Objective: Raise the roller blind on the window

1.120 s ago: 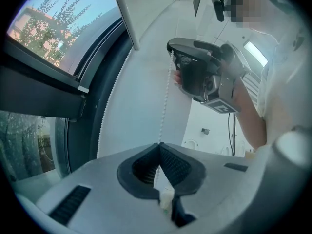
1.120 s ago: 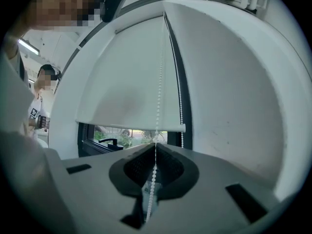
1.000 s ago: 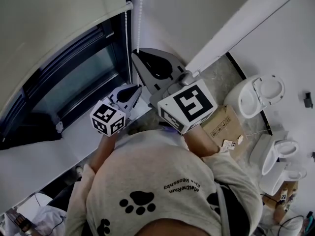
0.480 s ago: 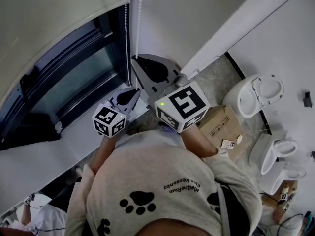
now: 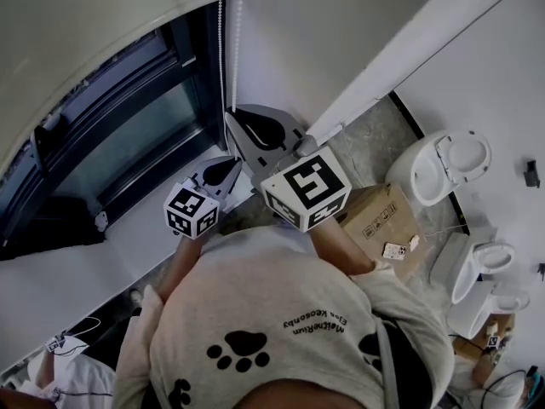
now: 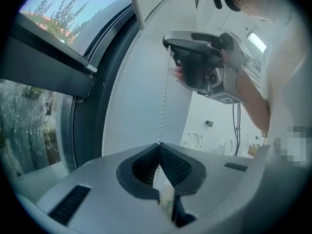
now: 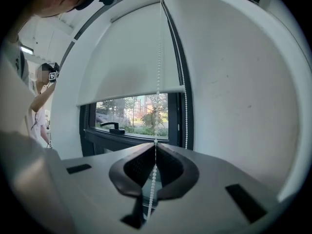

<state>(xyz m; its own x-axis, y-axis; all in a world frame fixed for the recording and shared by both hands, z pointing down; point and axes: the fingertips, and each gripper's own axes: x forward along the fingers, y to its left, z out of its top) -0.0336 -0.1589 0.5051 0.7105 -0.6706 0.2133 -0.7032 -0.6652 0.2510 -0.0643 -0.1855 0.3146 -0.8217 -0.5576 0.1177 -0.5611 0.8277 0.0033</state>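
The white roller blind (image 7: 131, 57) covers the upper part of the window (image 7: 134, 113); its bottom bar hangs above the strip of glass. In the head view the blind (image 5: 77, 24) fills the top left. The white bead chain (image 7: 158, 57) runs down beside the frame. My right gripper (image 7: 156, 143) is shut on one strand of it. Lower down, my left gripper (image 6: 158, 144) is shut on the same chain (image 6: 165, 96), just under the right gripper (image 6: 200, 62). In the head view the right gripper (image 5: 230, 116) sits above the left gripper (image 5: 238, 158) at the chain (image 5: 235, 41).
A second chain strand (image 7: 183, 106) hangs along the dark frame. A black window handle (image 7: 111, 126) and white sill (image 5: 128, 237) lie below. Toilets (image 5: 443, 164) and a cardboard box (image 5: 383, 216) stand on the floor at right. Another person (image 7: 44, 89) stands at left.
Both grippers have sunk with the chain pinched in them. The blind's bottom bar has risen, showing more of the window.
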